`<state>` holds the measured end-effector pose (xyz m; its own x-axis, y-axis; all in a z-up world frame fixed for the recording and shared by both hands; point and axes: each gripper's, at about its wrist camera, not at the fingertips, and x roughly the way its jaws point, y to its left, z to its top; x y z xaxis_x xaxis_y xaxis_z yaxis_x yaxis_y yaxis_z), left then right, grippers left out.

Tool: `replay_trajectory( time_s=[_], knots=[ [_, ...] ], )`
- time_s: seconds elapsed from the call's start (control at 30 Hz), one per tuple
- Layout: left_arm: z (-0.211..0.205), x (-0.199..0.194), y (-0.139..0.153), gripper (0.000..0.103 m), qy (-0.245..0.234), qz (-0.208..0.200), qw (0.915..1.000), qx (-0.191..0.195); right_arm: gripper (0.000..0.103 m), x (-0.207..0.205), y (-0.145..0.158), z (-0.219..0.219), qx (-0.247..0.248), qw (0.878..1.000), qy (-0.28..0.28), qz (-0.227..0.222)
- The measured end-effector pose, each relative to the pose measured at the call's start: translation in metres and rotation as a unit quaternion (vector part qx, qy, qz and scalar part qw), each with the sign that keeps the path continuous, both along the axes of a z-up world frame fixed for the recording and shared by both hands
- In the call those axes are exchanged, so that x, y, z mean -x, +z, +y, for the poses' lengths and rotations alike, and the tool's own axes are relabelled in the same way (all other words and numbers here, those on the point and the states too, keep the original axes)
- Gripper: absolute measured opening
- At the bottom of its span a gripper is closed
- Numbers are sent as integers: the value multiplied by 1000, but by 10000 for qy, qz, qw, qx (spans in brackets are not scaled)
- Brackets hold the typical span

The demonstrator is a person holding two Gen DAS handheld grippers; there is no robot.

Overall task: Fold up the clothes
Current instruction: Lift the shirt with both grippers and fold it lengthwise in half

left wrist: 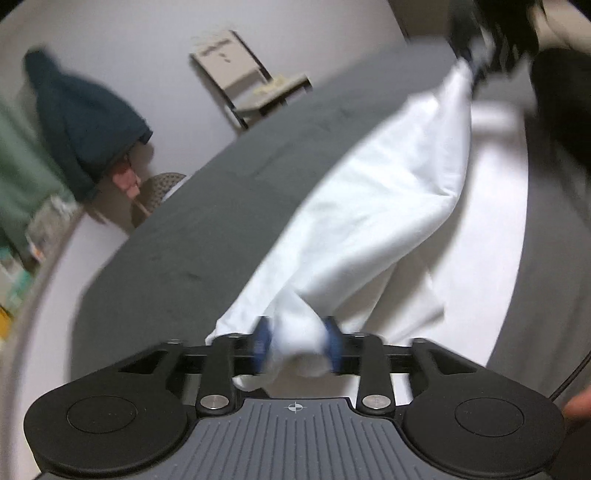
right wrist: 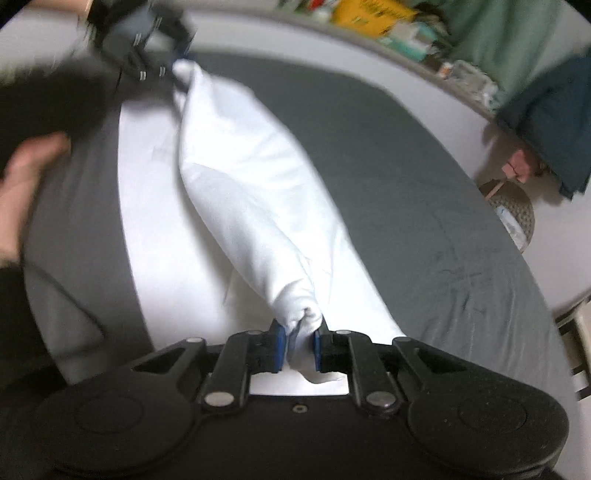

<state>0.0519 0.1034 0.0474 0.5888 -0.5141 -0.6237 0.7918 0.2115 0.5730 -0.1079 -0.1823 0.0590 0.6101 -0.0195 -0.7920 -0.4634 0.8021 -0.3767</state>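
A white garment [left wrist: 376, 206] hangs stretched between both grippers above a dark grey table [left wrist: 207, 206]. My left gripper [left wrist: 298, 349] is shut on one bunched corner of it, blue pads pressing the cloth. At the far end, the right gripper [left wrist: 471, 55] holds the other corner, blurred. In the right wrist view my right gripper [right wrist: 300, 345] is shut on a bunched corner of the white garment [right wrist: 251, 192], and the left gripper [right wrist: 162, 62] grips the far end. The lower part of the cloth lies flat on the table [right wrist: 406, 206].
A person's hand [right wrist: 26, 184] and dark sleeve are at the left. A chair [left wrist: 251, 85] stands past the table by the wall. Dark blue clothing [left wrist: 81, 118] and green cloth [left wrist: 22, 173] hang at the left, near a woven basket [left wrist: 159, 192] and a cluttered shelf [right wrist: 388, 22].
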Motion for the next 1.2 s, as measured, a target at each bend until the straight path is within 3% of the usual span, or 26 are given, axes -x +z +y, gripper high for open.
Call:
replay_trajectory(
  time_s=[0.03, 0.07, 0.1, 0.17, 0.3, 0.4, 0.47, 0.5, 0.53, 0.57, 0.6, 0.73, 0.83, 0.9, 0.97, 1.07, 1.13, 1.2],
  knots=[
    [-5, 8, -5, 68, -12, -290, 9994, -195, 18, -1, -7, 8, 325, 9995, 7, 24],
    [-8, 16, -10, 84, -90, -616, 9973, -401, 24, -1, -14, 16, 668, 9978, 9, 45],
    [-11, 23, -15, 91, -211, -953, 9934, -606, 28, 0, -19, 22, 900, 9959, 38, 21],
    [-15, 37, -25, 91, -597, -1494, 9807, -1115, 33, 3, -26, 31, 1291, 9915, 116, -56],
    [-22, 59, -48, 91, -1129, -2445, 9418, -2011, 42, 9, -39, 48, 1966, 9798, 303, -197],
    [-32, 57, -49, 90, -1178, -2680, 9316, -2152, 52, 5, -49, 65, 2461, 9667, 588, -374],
    [-37, 56, -45, 88, -1184, -2674, 9319, -2147, 51, 4, -56, 72, 2685, 9601, 658, -427],
    [-40, 56, -43, 74, -1181, -2624, 9331, -2154, 48, 5, -59, 74, 2695, 9599, 649, -414],
    [-43, 56, -41, 67, -1181, -2599, 9328, -2198, 42, 3, -60, 74, 2629, 9621, 638, -352],
    [-44, 55, -39, 49, -1184, -2592, 9322, -2233, 22, 0, -61, 72, 2546, 9648, 609, -257],
    [-42, 55, -37, 33, -1189, -2583, 9321, -2243, 16, -1, -59, 69, 2472, 9670, 581, -228],
    [-36, 45, -20, 27, -946, -2521, 9439, -1911, 13, -6, -30, 51, 2244, 9721, 385, -558],
    [-28, 38, 6, 22, -727, -3027, 9394, -1437, 13, -11, 10, 32, 2154, 9684, -116, -1252],
    [-18, 42, 14, 22, -812, -3164, 9368, -1254, 13, -9, 26, 27, 2091, 9667, -266, -1454],
    [-12, 45, 10, 22, -1072, -2982, 9377, -1428, 12, -3, 14, 30, 2134, 9718, -12, -1001],
    [-6, 50, 6, 22, -1167, -2667, 9454, -1463, 12, 6, -26, 43, 2168, 9734, 680, 285],
    [-3, 52, 4, 22, -1230, -2455, 9500, -1485, 12, 8, -37, 49, 2189, 9701, 878, 577],
    [1, 55, 1, 22, -1292, -2242, 9541, -1507, 12, 4, -33, 47, 2238, 9704, 798, 445]
  ],
)
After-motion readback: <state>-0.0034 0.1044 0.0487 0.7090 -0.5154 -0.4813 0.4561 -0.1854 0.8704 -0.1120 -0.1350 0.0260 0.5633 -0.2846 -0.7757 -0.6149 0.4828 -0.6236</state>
